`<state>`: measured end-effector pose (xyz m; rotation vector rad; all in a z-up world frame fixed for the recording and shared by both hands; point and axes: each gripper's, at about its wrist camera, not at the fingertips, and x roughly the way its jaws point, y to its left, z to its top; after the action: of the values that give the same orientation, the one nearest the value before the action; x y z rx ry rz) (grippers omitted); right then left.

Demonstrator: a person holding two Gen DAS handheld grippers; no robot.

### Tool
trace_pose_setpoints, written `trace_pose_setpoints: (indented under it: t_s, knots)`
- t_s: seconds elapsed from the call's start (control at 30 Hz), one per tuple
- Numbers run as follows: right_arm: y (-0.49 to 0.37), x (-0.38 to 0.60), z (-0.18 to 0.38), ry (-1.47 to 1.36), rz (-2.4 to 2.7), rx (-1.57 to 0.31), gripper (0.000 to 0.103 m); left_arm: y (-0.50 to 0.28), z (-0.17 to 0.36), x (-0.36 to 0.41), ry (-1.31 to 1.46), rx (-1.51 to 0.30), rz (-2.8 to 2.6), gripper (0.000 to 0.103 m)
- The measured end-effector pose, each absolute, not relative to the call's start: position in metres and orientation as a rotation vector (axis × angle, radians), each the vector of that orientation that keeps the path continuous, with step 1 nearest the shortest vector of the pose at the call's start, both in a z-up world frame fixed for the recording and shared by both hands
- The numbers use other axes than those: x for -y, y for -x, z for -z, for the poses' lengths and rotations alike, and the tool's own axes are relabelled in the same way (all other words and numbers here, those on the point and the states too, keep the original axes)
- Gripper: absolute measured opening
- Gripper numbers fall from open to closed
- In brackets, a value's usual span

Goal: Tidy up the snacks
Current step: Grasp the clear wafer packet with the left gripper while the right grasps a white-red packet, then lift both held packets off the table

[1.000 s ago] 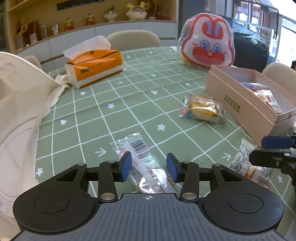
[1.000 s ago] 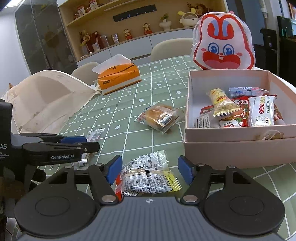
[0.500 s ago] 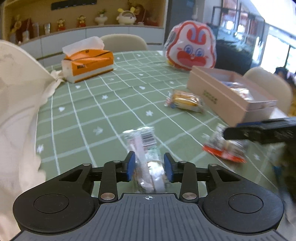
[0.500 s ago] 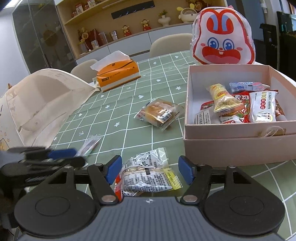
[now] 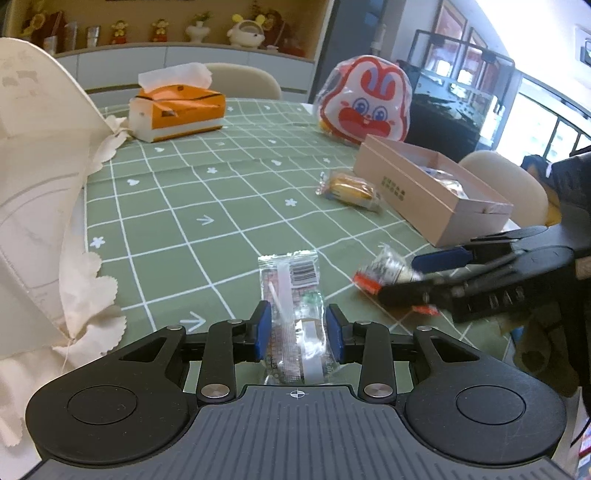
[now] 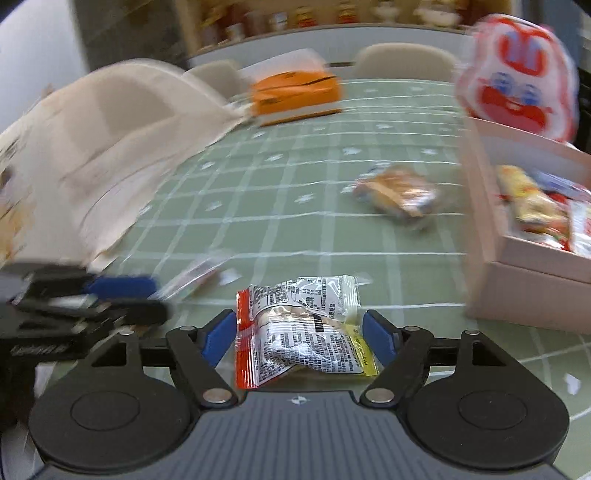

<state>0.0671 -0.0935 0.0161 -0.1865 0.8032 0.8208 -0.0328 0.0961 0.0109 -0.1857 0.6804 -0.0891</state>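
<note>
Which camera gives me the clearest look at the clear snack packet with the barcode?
The left wrist view: the clear barcode packet sits sharp and centred between the left gripper pads. In the right wrist view, motion blur reduces the packet to a pale smear at the left.

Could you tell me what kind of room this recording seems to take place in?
Probably a dining or living room in a home. A table with a green checked tablecloth has cushioned chairs around it, a tissue box stands on it, and a wall shelf behind holds small figurines.
</note>
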Motion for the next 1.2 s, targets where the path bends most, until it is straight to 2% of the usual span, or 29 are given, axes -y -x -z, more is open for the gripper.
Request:
trace_pose_setpoints:
  t_s: [0.27,0.33,0.6,0.7,0.93,1.2]
  knots:
    - [-0.033,0.090,-0.013,0.374,-0.724,-0.693,0.077,0.040,-0.009,-0.094,0.177,-0.673,0.077,0.041]
    - [-0.026,0.098,-0.015,0.394,-0.708,-0.659,0.077,0.039,-0.007,-0.098,0.211,-0.677,0.070,0.046]
    - [-0.028,0.121,-0.022,0.511,-0.488,-0.598,0.077,0.040,-0.006,-0.100,0.238,-0.678,0.064,0.046]
    - [-0.031,0.131,-0.028,0.455,-0.484,-0.603,0.077,0.040,-0.006,-0.100,0.238,-0.678,0.063,0.046]
    - [-0.053,0.130,-0.032,0.126,-0.620,-0.756,0.077,0.041,-0.006,-0.098,0.227,-0.676,0.061,0.046]
    - [-0.078,0.089,-0.012,0.211,-0.524,-0.786,0.077,0.042,-0.006,-0.097,0.220,-0.677,0.062,0.046]
